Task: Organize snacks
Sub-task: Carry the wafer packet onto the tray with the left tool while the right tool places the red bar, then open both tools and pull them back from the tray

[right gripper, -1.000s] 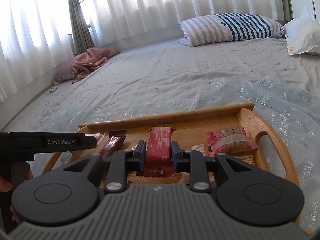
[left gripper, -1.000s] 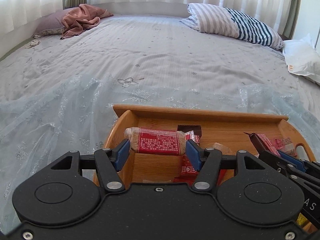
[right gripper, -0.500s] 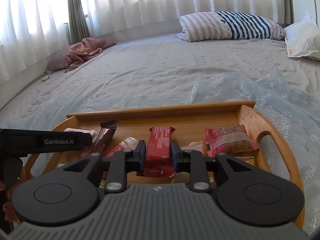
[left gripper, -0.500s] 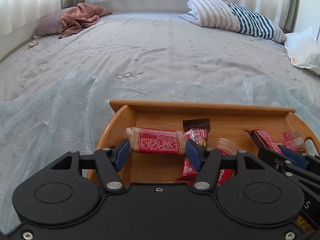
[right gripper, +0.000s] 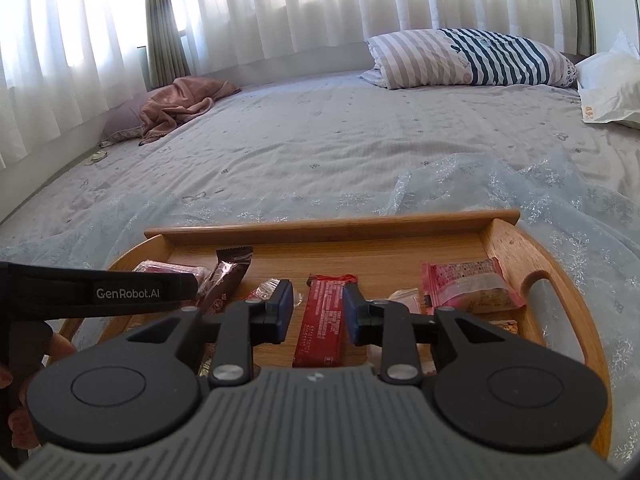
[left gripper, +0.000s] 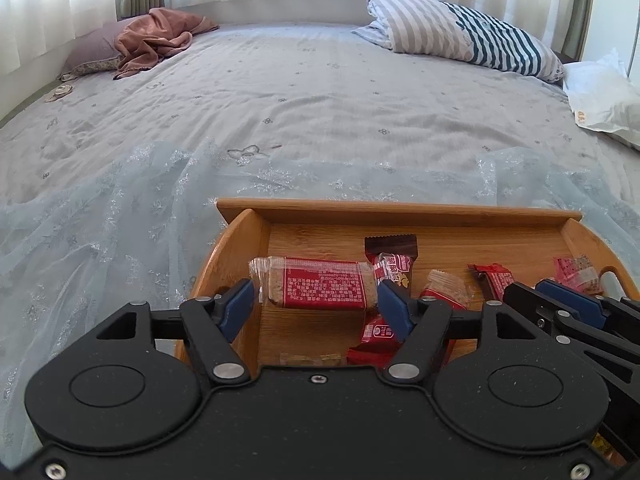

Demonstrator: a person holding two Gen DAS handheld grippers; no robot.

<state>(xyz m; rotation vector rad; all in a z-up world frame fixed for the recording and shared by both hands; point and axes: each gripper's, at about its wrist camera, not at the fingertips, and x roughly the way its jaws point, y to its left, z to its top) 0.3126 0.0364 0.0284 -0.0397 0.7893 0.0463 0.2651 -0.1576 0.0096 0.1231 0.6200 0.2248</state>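
Bedding of pale grey carries a wooden tray (right gripper: 506,242) full of snacks. Nearest, the right claw (right gripper: 317,310) is opening, its pads clear of a thin red bar (right gripper: 322,322) lying flat in the tray's middle. At the tray's left end the left claw (left gripper: 316,304) also opens around a cereal bar (left gripper: 316,284). Both look light, crinkly and slippery; grip across their width. Crowding wrappers could snag. Beyond the tray lies a striped pillow (right gripper: 468,58).

One readable brand mark

"GenRobot.AI" stands in white letters on the black body of the left gripper (right gripper: 120,293), seen from the right wrist. Print on the red snack wrappers (left gripper: 326,289) is too small to read.
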